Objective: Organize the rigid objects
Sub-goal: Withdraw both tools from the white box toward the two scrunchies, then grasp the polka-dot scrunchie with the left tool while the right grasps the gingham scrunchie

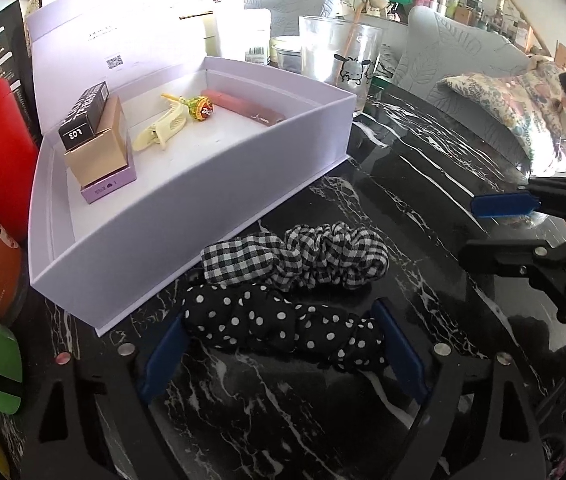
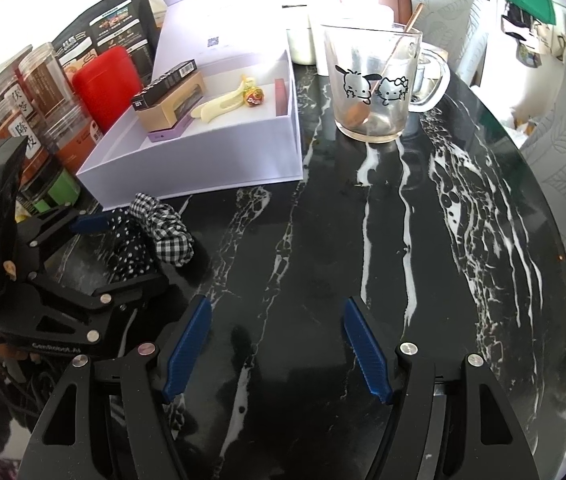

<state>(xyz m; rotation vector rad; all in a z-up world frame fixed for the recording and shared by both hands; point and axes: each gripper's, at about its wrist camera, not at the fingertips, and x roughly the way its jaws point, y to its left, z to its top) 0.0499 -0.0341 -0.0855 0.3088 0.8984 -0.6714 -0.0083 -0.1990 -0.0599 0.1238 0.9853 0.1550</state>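
Box lid (image 1: 95, 36) print too small to read.

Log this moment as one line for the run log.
left gripper: open around polka-dot scrunchie | right gripper: open, empty | gingham scrunchie: on table | lavender box: open

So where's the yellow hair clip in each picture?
Left wrist view: the yellow hair clip lies inside the open white box, left of centre, beside the lollipop.
Right wrist view: the same clip shows in the upper left, again inside the box, just left of the lollipop.
Shared landmark: the glass mug with cartoon animals stands right of the box in both.
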